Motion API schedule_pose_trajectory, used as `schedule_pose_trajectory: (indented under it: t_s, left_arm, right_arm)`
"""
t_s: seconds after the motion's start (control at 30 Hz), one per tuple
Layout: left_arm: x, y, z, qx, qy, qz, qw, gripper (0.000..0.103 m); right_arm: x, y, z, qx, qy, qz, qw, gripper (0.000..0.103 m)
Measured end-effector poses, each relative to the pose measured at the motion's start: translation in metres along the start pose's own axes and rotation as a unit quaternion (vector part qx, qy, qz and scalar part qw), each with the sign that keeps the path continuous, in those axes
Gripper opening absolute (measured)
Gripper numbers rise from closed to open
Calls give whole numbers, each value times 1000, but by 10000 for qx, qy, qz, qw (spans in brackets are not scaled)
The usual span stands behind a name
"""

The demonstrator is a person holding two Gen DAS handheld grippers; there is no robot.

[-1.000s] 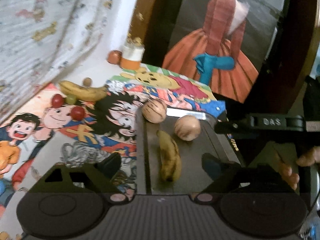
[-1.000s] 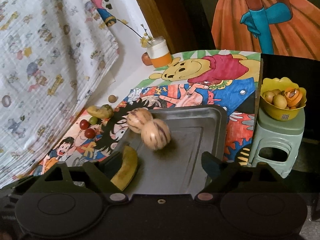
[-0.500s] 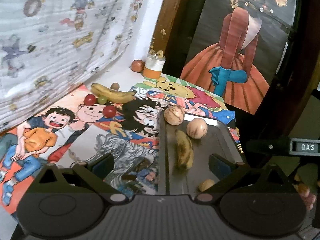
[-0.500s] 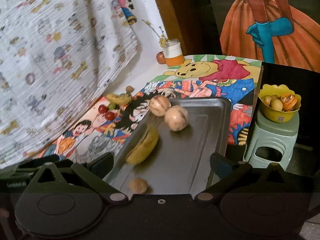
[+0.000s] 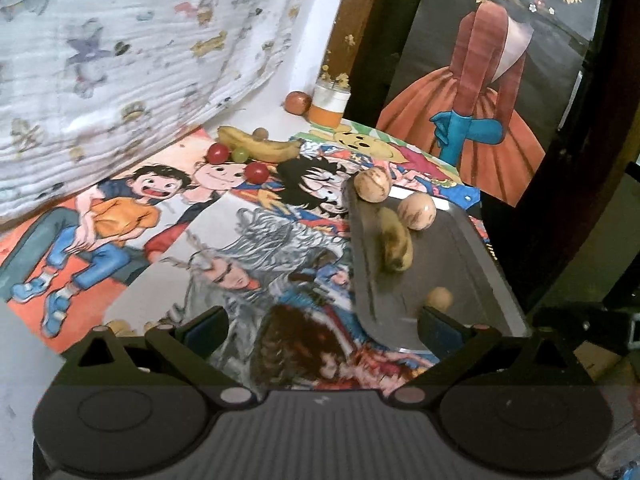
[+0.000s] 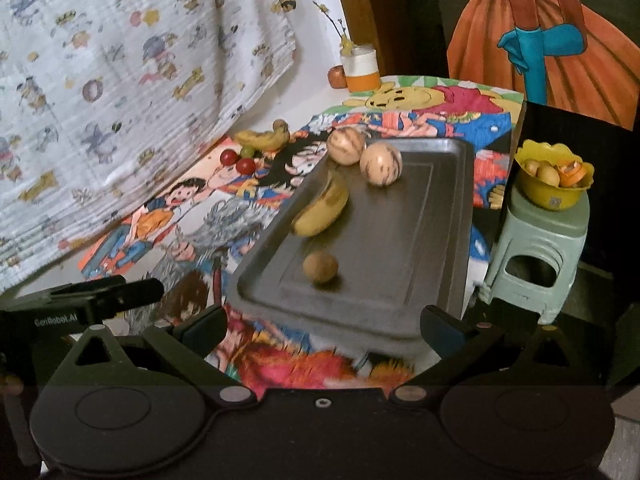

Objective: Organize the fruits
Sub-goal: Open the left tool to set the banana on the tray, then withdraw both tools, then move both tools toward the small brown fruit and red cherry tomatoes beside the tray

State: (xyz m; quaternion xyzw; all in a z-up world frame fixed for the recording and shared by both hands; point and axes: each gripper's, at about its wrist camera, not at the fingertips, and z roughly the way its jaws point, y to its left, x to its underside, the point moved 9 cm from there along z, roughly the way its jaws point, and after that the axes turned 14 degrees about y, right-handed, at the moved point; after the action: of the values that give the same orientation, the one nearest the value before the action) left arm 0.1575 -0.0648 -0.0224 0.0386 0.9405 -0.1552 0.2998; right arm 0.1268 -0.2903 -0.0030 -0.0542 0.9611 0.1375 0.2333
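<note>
Nearest, both hand-held grippers are seen empty: the left hand-held gripper and right hand-held gripper have just been opening and are spread wide, nothing between the jaws. Just beyond, a metal tray is laid on the worktop, which is covered by cartoon posters. On the tray are found a small brown fruit, a banana and two striped round fruits. The banana is judged soft and bruisable, best taken mid-body; the round ones are judged firm and likely to roll. Farther off, a second banana and grapes are left loose on the posters. A printed cloth and a jar are seen behind; a yellow bowl is set on a stool.
</note>
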Motion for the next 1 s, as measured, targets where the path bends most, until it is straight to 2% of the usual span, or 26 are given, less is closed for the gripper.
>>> schedule_pose_trajectory:
  t_s: [0.13,0.23,0.33,0.57,0.77,1.0]
  left_arm:
    - [12,8,-8,-134,-13,32,9999,103]
    - [23,17,-10,-295,55,26,9995,103]
    - [34,27,-13,-271,153,-113,9995,103]
    - [46,58,-23,-448,182,-473,9977,103]
    - [43,93,-26,-764,204,-854,9932,103]
    - [26,117,-19,-857,151,-852,9926,103]
  right_arm:
    - [23,8,11,-120,168,377,9991,102]
    - [33,18,14,-165,105,575,9982,102]
    - [36,31,14,-261,36,650,9975,102]
    - [37,71,24,-396,214,358,9983,102]
    - [15,89,30,-317,290,50,9991,102]
    - [-37,100,37,-208,370,-129,9990,102]
